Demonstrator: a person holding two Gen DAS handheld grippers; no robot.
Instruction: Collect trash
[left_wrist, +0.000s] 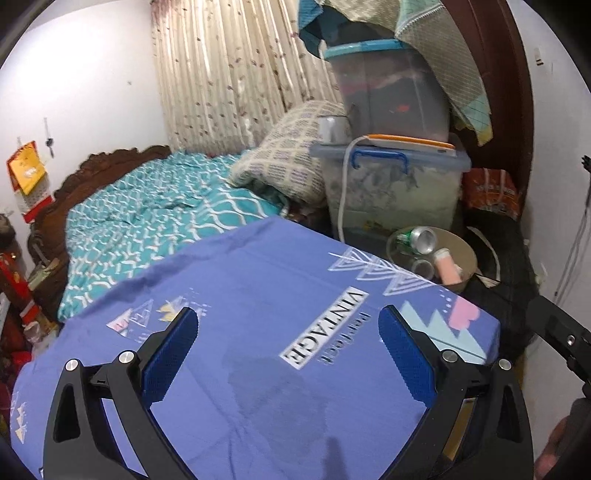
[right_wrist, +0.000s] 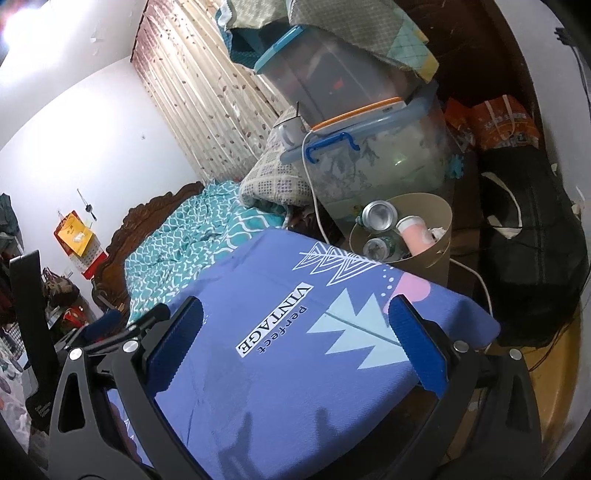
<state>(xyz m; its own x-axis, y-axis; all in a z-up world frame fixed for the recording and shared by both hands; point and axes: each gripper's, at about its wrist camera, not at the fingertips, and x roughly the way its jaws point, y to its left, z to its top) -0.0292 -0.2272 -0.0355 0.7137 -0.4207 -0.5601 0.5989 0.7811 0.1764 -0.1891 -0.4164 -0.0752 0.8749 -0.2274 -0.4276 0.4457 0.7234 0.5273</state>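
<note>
Trash sits piled in a tan bin (right_wrist: 432, 254) just past the far corner of the table (right_wrist: 277, 369), which wears a blue cloth: a silver can (right_wrist: 377, 215), a second can (right_wrist: 380, 246) lower down, and a pink cup (right_wrist: 415, 232) leaning against the rim. Nothing that looks like trash remains on the cloth, so the job looks about done.

The left gripper (left_wrist: 288, 350) and right gripper (right_wrist: 297, 345) both hover over the table, jaws spread wide and empty.

What could go wrong: the top can rides high at the rim, so a bump could tip it out. A white cable (right_wrist: 314, 199) also drops right beside the bin and could snag a reaching gripper.
</note>
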